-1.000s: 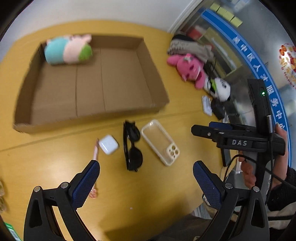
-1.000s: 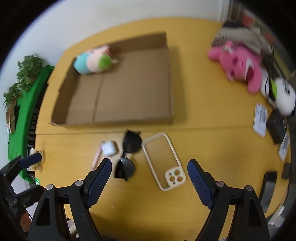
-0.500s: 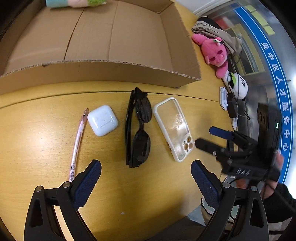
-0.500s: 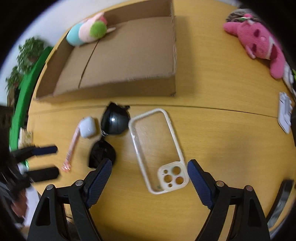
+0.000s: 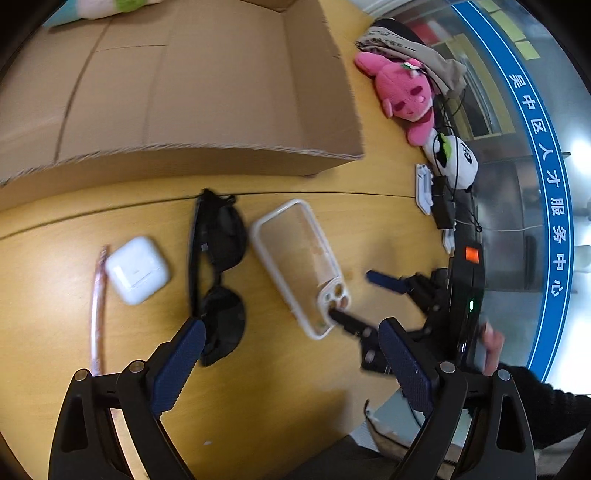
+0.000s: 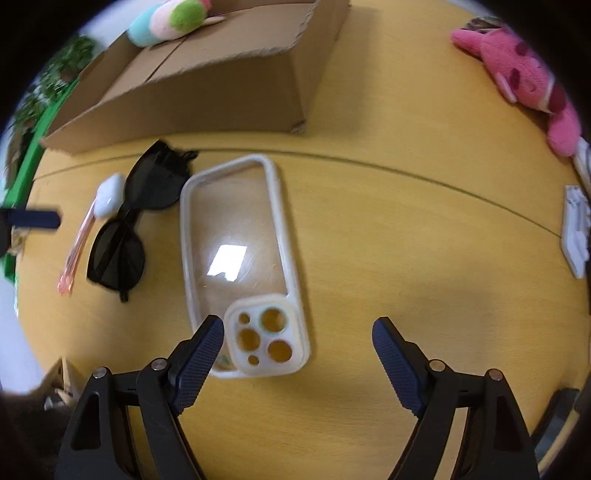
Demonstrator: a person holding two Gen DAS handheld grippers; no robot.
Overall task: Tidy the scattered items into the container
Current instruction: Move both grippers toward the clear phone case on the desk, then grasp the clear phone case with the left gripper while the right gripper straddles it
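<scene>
A clear phone case (image 6: 240, 254) lies on the yellow table; it also shows in the left wrist view (image 5: 299, 262). Black sunglasses (image 5: 218, 273) (image 6: 136, 214), a white earbud case (image 5: 136, 269) (image 6: 109, 195) and a pink pen (image 5: 98, 310) (image 6: 75, 251) lie to its left. The cardboard box (image 5: 184, 162) (image 6: 207, 92) stands behind them, with a pastel plush (image 6: 166, 20) inside. My right gripper (image 6: 297, 350) is open, low over the phone case's camera end; it also shows in the left wrist view (image 5: 354, 295). My left gripper (image 5: 291, 358) is open near the sunglasses.
A pink plush (image 5: 402, 92) (image 6: 524, 77) and a white panda plush (image 5: 454, 162) lie at the right with cables and small white parts (image 6: 576, 236). Green plants (image 6: 55, 77) stand beyond the table's left edge.
Both grippers have moved lower and closer to the table. The right gripper now reaches the phone case's camera end; the left is nearer the sunglasses.
</scene>
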